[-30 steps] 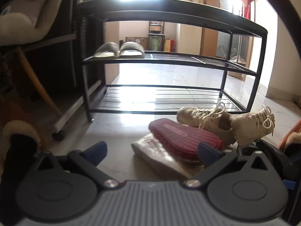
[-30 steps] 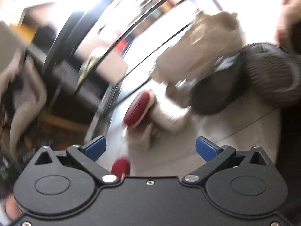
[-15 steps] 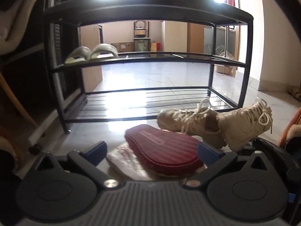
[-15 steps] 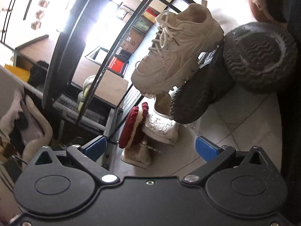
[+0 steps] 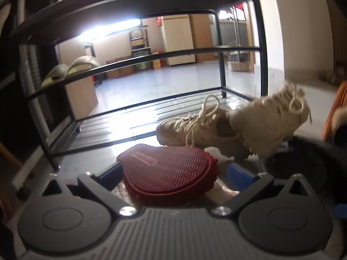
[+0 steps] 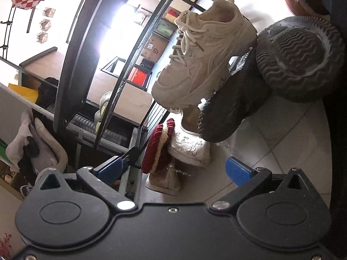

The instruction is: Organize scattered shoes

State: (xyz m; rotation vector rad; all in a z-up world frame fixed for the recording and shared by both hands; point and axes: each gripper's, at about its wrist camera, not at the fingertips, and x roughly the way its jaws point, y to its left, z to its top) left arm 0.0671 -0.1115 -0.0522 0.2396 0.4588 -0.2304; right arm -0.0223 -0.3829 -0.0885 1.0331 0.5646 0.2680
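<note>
A pile of shoes lies on the floor before a black shoe rack [image 5: 134, 69]. In the left wrist view a red slipper [image 5: 171, 171] lies sole-up between the open fingers of my left gripper [image 5: 175, 173], with two beige sneakers [image 5: 201, 127] behind it. In the right wrist view, rolled sideways, one beige sneaker [image 6: 201, 56] leans on dark shoes [image 6: 229, 108], above the red slipper [image 6: 158, 147] and a white shoe [image 6: 188, 149]. My right gripper [image 6: 175, 171] is open and empty, short of the pile.
A pair of pale slippers [image 5: 69, 69] sits on the rack's middle shelf at the left. A dark-soled shoe [image 6: 301, 60] lies at the right. An orange fur-lined shoe [image 5: 338, 112] is at the far right. A chair [image 6: 36, 143] stands left of the rack.
My left gripper has moved forward, so the red slipper now lies between its fingers. My right gripper has stopped swinging and holds steady near the pile.
</note>
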